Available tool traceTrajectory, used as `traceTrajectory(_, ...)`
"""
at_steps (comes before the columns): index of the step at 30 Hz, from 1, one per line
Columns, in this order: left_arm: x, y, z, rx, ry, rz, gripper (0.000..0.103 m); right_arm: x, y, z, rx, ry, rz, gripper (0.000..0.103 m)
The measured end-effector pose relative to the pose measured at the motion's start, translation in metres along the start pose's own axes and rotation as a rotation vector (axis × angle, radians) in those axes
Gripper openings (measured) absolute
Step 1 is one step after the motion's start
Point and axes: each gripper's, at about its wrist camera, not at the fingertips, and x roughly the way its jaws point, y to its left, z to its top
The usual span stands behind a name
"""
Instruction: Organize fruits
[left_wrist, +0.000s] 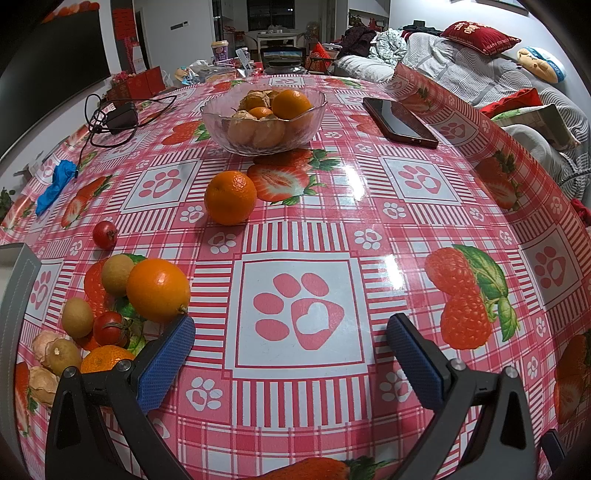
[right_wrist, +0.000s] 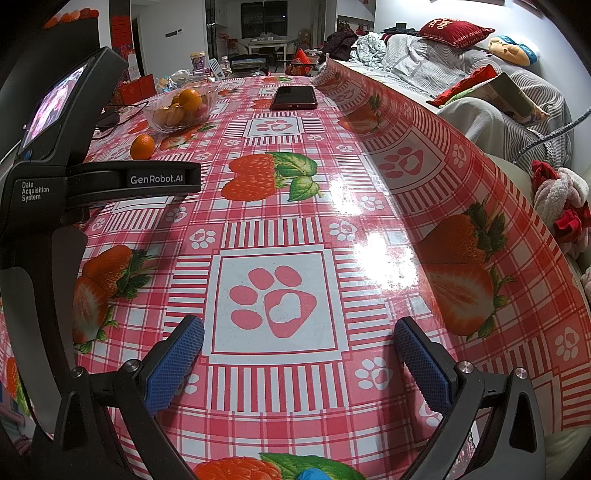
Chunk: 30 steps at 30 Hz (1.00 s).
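On the left gripper (right_wrist: 110, 177), seen at the left, white lettering reads "GenRobot.AI" and "Data Acquisition System"; both grippers' jaws stand apart, empty, over the surface (right_wrist: 280, 229).

**Open cloth ahead, fruit crowding the left**

Between and straight ahead of the left gripper (left_wrist: 290, 347), with its blue pads spread wide, the red checked oilcloth table (left_wrist: 369, 229) lies bare. Just left of its left pad, a heap of small fruit (left_wrist: 110, 317) blocks that side, the glossy orange (left_wrist: 158, 290) almost touching the pad. Farther ahead a lone dimpled mandarin (left_wrist: 230, 197) stands before the clear glass bowl (left_wrist: 264, 118); ahead right lies a dark phone (left_wrist: 400, 118).

The right gripper (right_wrist: 299, 350), also spread, faces bare cloth; the other black handheld device (right_wrist: 66, 184) fills its left.
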Motion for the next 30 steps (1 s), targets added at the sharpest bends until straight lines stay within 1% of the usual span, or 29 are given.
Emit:
traceTrajectory(19,0.0,0.0,0.0001,0.0,0.0,0.0,0.103,-0.0002,0.0,0.0013,0.0,0.006,0.002,0.103)
traceTrajectory(30,0.0,0.0001,0.0001,0.0,0.0,0.0,0.103,0.0049,-0.0014,0.0049,0.001,0.029,0.006,0.103)
